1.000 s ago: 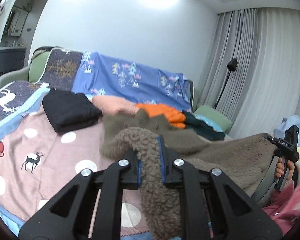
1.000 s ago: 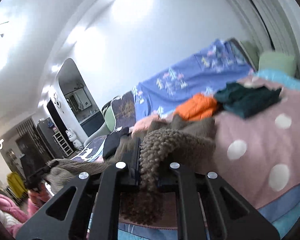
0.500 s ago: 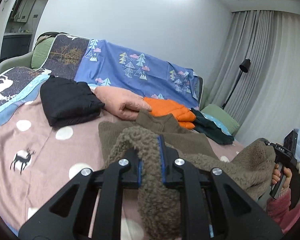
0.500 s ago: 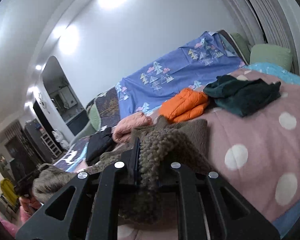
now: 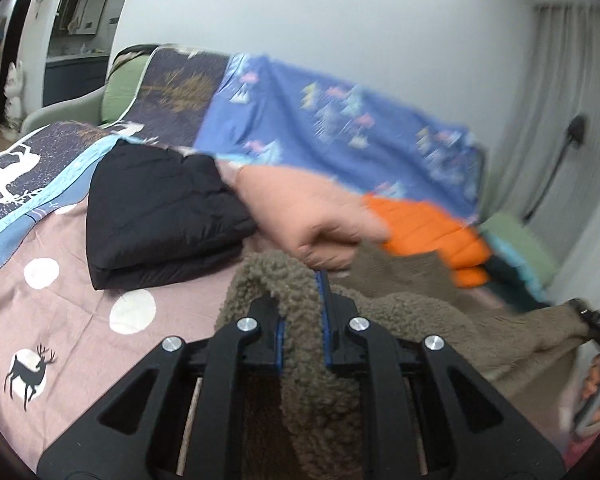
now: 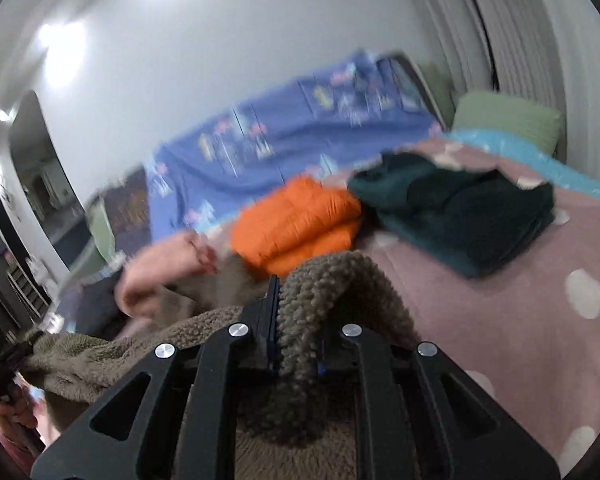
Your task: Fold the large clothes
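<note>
A large brown fleece garment (image 5: 416, 320) is stretched between my two grippers over the pink dotted bed cover (image 5: 60, 320). My left gripper (image 5: 302, 312) is shut on one bunched edge of the fleece, which hangs down between the fingers. My right gripper (image 6: 296, 320) is shut on the opposite edge of the brown fleece garment (image 6: 324, 280). In the left wrist view the right gripper (image 5: 598, 320) and the hand holding it show at the far right. The right wrist view has the left gripper (image 6: 8, 356) at the far left edge.
Folded clothes lie at the back of the bed: a black pile (image 5: 160, 220), a peach one (image 5: 300, 208), an orange puffer (image 6: 300, 224) and a dark green pile (image 6: 460, 208). A blue patterned sheet (image 5: 340, 128) covers the headboard. A green pillow (image 6: 508, 120) sits by the curtains.
Both grippers have swept forward and lower over the bed with the fleece still held; the folded piles now look nearer and larger. The picture is blurred by the motion.
</note>
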